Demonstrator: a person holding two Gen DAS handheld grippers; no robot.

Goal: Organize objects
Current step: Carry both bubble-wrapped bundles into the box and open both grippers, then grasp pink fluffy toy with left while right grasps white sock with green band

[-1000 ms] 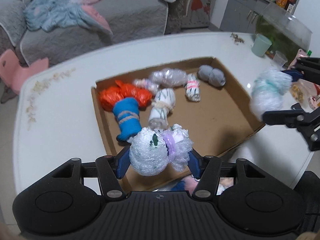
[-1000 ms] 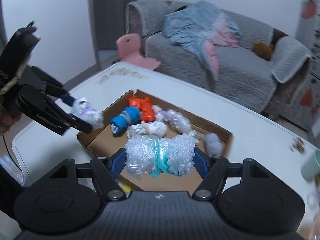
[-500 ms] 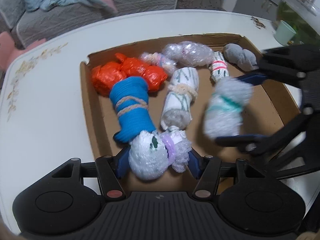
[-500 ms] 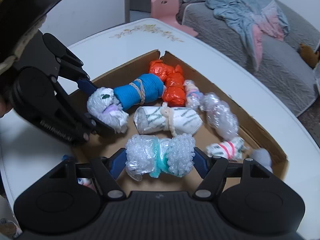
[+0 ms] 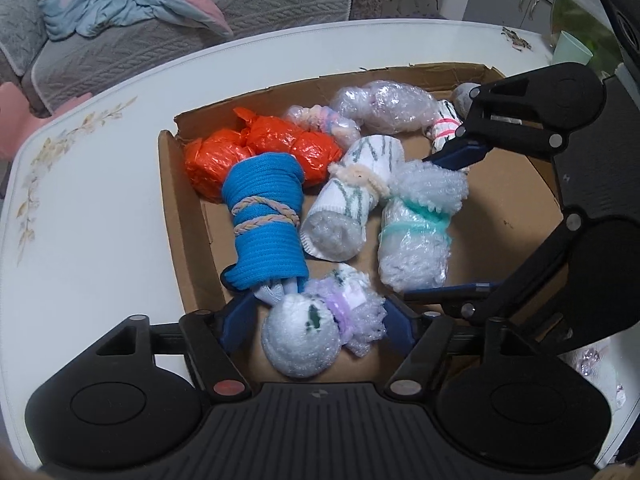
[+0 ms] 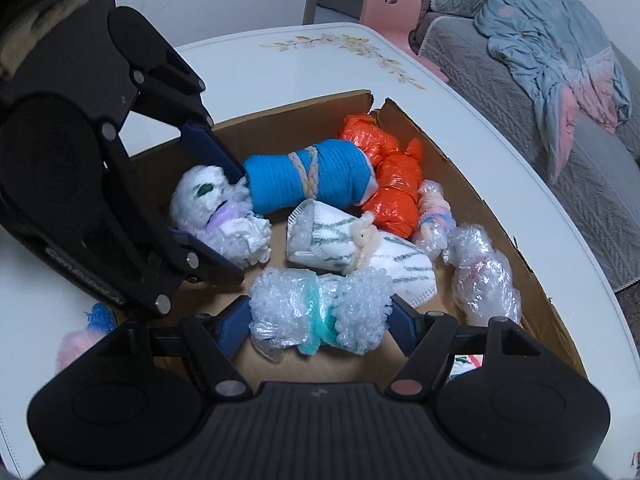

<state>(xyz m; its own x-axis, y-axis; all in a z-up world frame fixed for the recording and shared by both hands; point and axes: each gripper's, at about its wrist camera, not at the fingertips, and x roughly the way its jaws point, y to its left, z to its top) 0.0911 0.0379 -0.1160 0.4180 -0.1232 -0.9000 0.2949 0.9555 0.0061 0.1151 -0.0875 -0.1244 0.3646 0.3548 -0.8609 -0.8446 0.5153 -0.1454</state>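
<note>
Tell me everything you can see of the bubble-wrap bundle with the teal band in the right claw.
The teal-banded bubble-wrap bundle is a clear bubble-wrap roll cinched at its middle by a teal band, both ends flaring. The right claw grips it end to end, lying crosswise, low inside the cardboard tray. It sits close beside the green-striped white sock roll; contact is unclear.

Lighting: soft, even indoor light, slightly dim, cool cast; shadows faint. Glare: small highlights on orange wrap and white table. Optics: strong fisheye bending with dark corners; centre sharp.

Grey bundle mostly hidden (behind right fingers).
</note>
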